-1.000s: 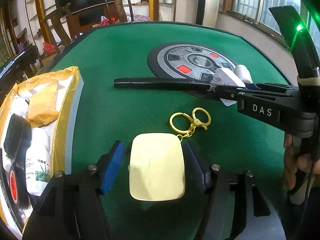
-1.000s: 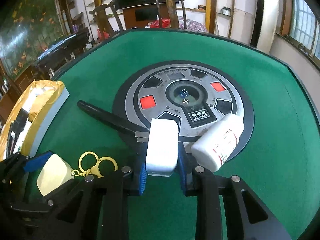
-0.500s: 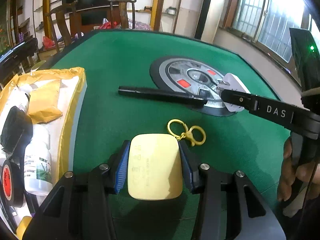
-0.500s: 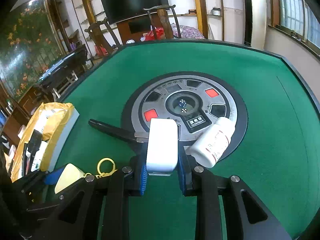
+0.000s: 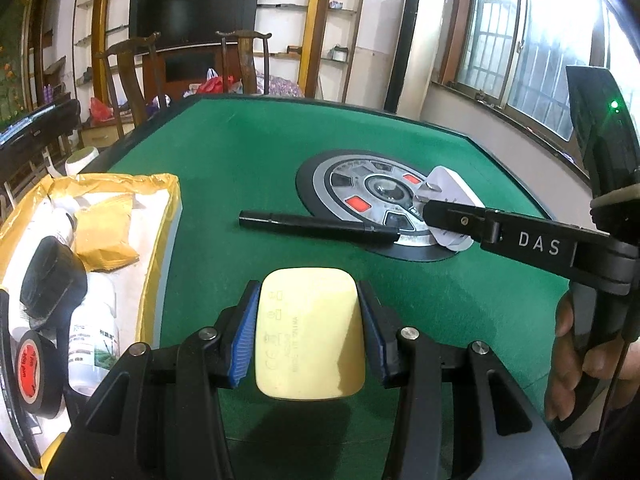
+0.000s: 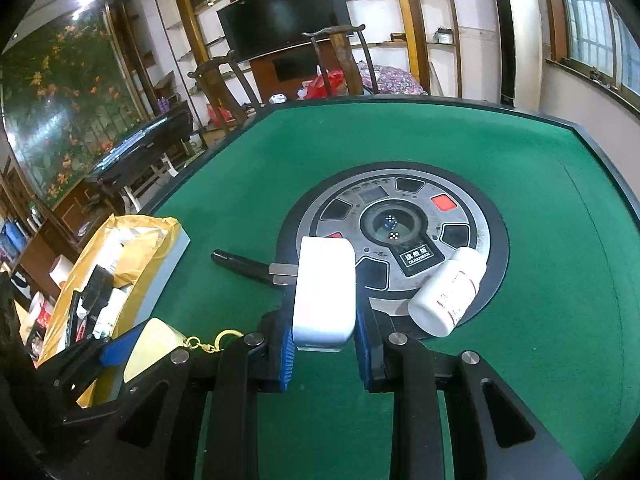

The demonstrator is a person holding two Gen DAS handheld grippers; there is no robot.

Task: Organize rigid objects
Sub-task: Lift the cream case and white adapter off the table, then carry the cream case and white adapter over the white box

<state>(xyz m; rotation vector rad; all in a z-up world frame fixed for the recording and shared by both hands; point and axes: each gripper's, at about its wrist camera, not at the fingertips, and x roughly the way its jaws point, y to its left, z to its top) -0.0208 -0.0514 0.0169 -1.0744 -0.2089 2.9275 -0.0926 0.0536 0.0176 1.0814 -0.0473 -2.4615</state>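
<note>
My left gripper [image 5: 307, 300] is shut on a pale yellow rounded tag [image 5: 310, 332] and holds it above the green felt. Its gold key ring [image 6: 218, 340] shows only in the right wrist view, hanging by the tag [image 6: 154, 344] and the left gripper [image 6: 120, 354]. My right gripper [image 6: 323, 320] is shut on a white plug adapter [image 6: 324, 288], raised over the table; the left wrist view has this gripper [image 5: 440, 210] and adapter [image 5: 452, 188] at the right. A black pen [image 5: 316, 226] [image 6: 240, 264] lies on the felt. A white bottle [image 6: 448, 296] lies on the round panel.
A box with yellow-taped walls [image 5: 172, 216] [image 6: 172, 256] stands at the left, holding bottles, black tape rolls and a yellow packet. The round dice panel [image 5: 360, 168] [image 6: 472, 200] sits mid-table. A hand [image 5: 568, 360] grips the right gripper's handle. Chairs stand beyond the far edge.
The left jaws closed onto the yellow tag and raised it; its key ring dropped out of the left wrist view. The right gripper rose a little with the white adapter.
</note>
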